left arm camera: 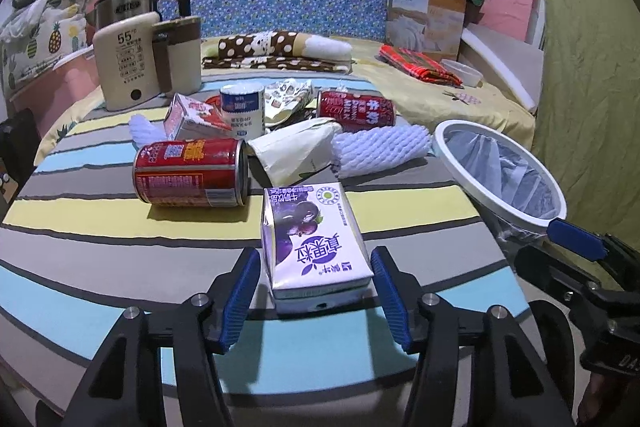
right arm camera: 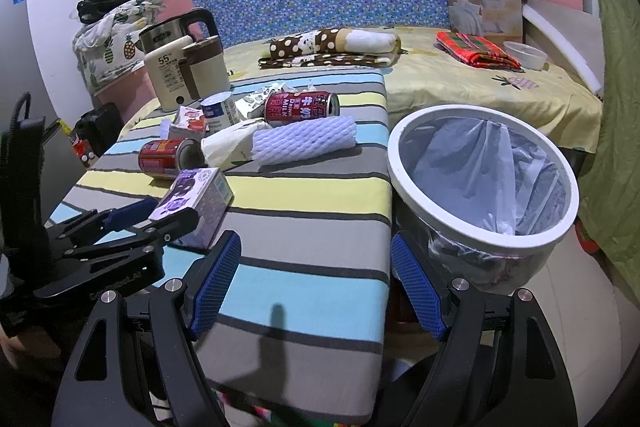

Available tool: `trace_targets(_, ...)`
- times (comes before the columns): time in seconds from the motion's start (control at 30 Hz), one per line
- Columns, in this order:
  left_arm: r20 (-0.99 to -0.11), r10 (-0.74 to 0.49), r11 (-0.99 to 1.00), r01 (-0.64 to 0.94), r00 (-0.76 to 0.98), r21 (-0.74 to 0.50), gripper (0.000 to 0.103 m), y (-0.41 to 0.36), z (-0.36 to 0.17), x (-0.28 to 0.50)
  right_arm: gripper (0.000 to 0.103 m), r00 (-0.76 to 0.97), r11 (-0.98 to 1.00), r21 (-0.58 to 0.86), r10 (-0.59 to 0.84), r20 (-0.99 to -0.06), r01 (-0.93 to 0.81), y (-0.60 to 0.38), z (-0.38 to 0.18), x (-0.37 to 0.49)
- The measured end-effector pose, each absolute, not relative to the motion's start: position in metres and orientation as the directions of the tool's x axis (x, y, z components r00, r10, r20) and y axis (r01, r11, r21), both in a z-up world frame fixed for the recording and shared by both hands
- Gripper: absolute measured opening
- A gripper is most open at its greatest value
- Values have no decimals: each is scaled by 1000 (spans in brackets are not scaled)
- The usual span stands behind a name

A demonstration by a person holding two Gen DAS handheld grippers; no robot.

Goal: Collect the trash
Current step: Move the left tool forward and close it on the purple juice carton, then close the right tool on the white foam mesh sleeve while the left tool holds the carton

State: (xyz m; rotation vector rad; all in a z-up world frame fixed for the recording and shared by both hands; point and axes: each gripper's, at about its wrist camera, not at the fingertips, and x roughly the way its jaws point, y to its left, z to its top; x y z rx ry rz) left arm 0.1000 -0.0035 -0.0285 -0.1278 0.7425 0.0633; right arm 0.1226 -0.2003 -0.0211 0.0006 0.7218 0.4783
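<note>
Purple-and-white drink carton (left arm camera: 316, 247) — lying flat

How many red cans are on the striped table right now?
2. One red can lies on its side at the near left of the pile; the other red can lies behind the foam sleeve. More may be hidden.

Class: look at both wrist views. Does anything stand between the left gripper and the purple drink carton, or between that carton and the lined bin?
Nothing visible does. The left gripper is open, its fingers either side of the purple carton. The striped surface between carton and bin is bare; other trash lies farther back.
</note>
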Motion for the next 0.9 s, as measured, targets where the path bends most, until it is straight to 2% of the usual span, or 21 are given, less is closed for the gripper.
trace_targets(0.3,-679,61,992,-117,731,-38,56,-1,-35,102,79,617,889,177,424,-663,-421,-196,-29,149)
trace_targets(0.6,-674,53,988,-136,736,-71,56,15,-36,102,79,608,873,121,422,-673,-472,-182,-33,196)
trace_targets(0.9,-669,31,988,-125,743,-92,56,20,-38,108,79,543,849,169,461,-702,-501,-178,-39,246)
